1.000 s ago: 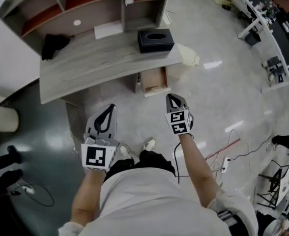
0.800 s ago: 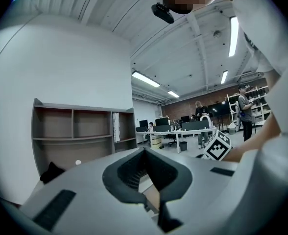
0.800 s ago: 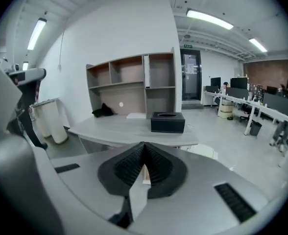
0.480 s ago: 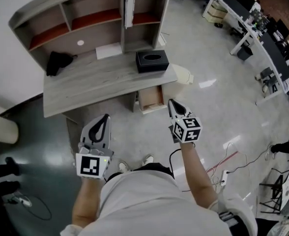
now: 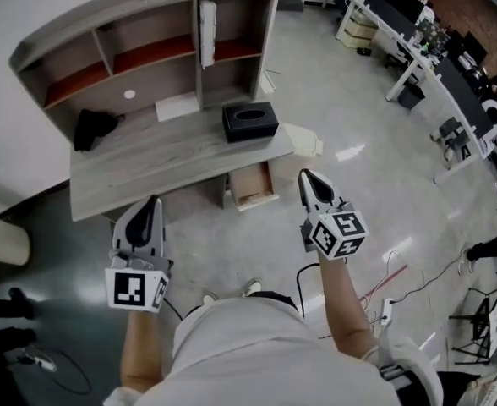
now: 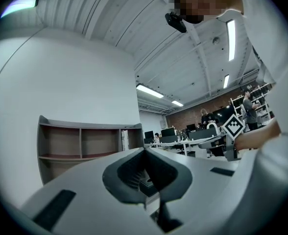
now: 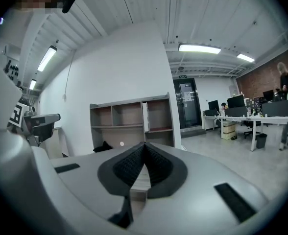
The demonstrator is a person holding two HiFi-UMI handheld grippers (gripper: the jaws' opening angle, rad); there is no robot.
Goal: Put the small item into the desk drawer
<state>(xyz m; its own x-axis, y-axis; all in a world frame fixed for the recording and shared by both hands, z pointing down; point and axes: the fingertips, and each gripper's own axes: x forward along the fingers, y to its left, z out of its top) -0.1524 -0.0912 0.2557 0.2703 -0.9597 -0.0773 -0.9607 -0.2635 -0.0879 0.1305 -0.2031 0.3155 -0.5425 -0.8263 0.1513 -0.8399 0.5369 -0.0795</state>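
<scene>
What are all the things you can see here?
grey wooden desk with shelves: one, grey, against the white wall
black rectangular tissue box: one, black, right end of the desk top
black crumpled cloth: one, black, left end of the desk top
white sheet of paper: one, white, back of the desk top
open wooden drawer: one, light wood, under the desk's right end
left gripper: one, grey, fingers shut, holding nothing
right gripper: one, grey, fingers shut, holding nothing

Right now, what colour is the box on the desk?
Black; the box shows best in the head view.
</scene>
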